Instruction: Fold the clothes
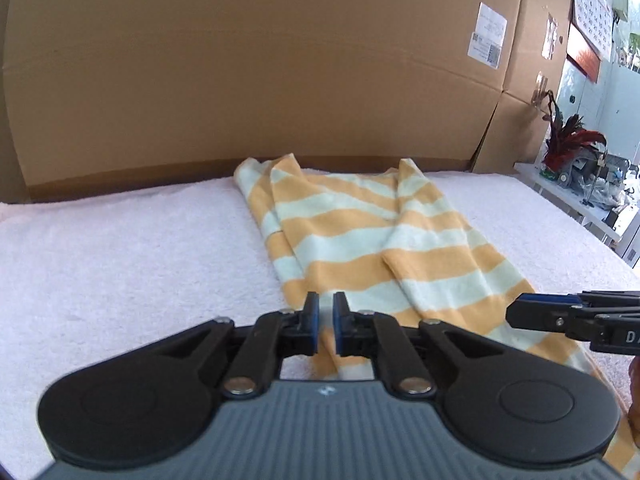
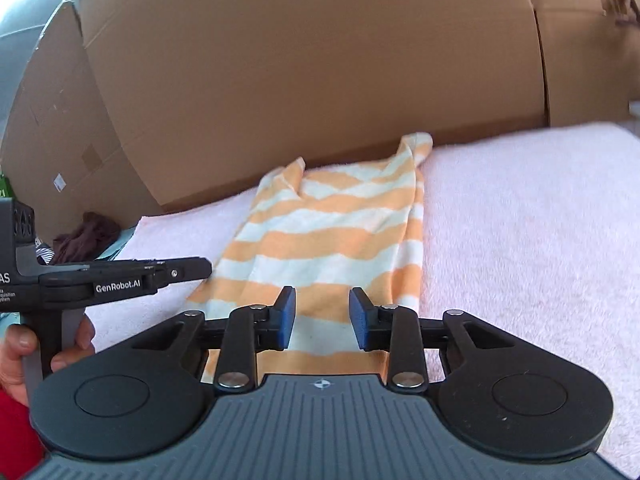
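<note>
Left gripper point(image 1: 326, 322) fingers nearly together, right gripper point(image 2: 322, 318) fingers apart

Bright daylight, seemingly from the overexposed window point(image 1: 624, 40); the right wrist view is motion-blurred, with fisheye-curved edges.

Garment point(image 1: 360, 240) on towel point(image 1: 120, 248); cardboard box point(image 1: 260, 72) behind; grippers at near end.

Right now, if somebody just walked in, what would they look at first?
Probably the orange-and-white striped garment, lying partly folded in the middle of the fluffy pale pink cover. Behind it stands a big brown cardboard box like a wall. Close to the cameras are the two black grippers with blue pads: the left gripper at the garment's near end with jaws almost together, the right gripper with jaws apart over the stripes.
</note>
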### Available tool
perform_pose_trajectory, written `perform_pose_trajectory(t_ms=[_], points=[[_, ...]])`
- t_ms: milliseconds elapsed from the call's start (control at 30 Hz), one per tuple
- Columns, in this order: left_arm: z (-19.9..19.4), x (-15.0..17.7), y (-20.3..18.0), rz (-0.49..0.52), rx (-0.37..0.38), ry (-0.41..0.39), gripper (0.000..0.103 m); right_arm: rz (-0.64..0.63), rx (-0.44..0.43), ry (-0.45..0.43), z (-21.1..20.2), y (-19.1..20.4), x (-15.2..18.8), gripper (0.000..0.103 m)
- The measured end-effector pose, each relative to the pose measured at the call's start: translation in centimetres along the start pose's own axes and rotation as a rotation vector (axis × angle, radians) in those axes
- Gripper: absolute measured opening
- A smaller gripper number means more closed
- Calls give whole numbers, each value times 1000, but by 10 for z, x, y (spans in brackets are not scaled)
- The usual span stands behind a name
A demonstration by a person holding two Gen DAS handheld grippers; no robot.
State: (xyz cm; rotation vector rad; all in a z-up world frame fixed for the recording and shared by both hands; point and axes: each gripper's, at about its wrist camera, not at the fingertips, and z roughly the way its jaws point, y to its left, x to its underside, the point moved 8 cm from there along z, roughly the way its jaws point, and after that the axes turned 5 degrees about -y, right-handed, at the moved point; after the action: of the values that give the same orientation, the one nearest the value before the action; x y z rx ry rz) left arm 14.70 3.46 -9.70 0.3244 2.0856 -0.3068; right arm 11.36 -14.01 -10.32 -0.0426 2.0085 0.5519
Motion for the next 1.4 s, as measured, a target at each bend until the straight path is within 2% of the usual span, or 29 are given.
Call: perform_pose_trajectory(t_ms=[133, 200, 267, 467, 533, 633, 667, 700, 767, 867, 967, 1133, 1300, 1400], points=[[6, 0, -1, -4, -6, 7, 6, -9, -7, -24, -4, 2, 0, 33], [6, -1, -2, -10, -7, 2, 0, -9, -12, -30, -4, 5, 1, 33], [3, 1, -5, 10, -22, -11, 0, -7, -19, -28, -2, 7, 2, 33], [-31, 4, -16, 76, -72, -88, 0, 33, -38, -41, -1, 4, 2, 33], [-30, 10, -21, 121, -49, -68, 0, 31, -44, -37, -1, 5, 2, 33], [-18, 18, -17, 160, -100, -23, 0, 14, -46, -32, 0, 8, 2, 33], [-20, 15, -15, 137, -89, -38, 3, 7, -45, -32, 0, 9, 3, 34], [-23, 11, -12, 117, -92, -54, 12, 1, -44, -32, 1, 10, 3, 34], [-31, 6, -6, 88, -112, -71, 11, 4, -45, -42, 0, 10, 3, 36], [-48, 3, -12, 48, -50, -105, 8, 14, -46, -45, 0, 8, 2, 36], [-47, 20, -24, 41, 14, -33, 9, 12, -54, -37, 1, 8, 2, 36], [-59, 42, -35, 94, -5, -12, 10, 23, -51, -44, 0, 6, 2, 37], [-86, 51, -41, 77, 48, -28, 11, 5, -47, -46, 0, 8, 1, 37], [-84, 51, -36, 84, -6, -52, 14, -73, -55, -61, -3, 20, 2, 37]])
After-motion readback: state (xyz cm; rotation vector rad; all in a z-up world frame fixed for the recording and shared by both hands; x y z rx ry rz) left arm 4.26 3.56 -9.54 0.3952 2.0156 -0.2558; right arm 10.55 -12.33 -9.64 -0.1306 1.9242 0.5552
